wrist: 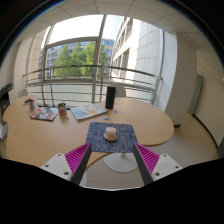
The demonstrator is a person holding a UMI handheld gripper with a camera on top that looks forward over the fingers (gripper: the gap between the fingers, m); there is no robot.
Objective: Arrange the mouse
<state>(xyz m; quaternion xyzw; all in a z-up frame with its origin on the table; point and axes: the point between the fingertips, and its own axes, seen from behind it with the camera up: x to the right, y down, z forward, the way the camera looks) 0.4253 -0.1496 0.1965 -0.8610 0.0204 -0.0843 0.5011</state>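
Mouse (111,133) centered on mat (108,144), beyond open claw (111,158); table (150,120) edge near.

Tool: my tool (112,158) points forward, level, both fingers reaching out ahead of me.
Fingers: spread wide apart, nothing between them.
Pads: the magenta pads (76,155) face each other across the gap, both bare.
Contact: neither finger touches anything.
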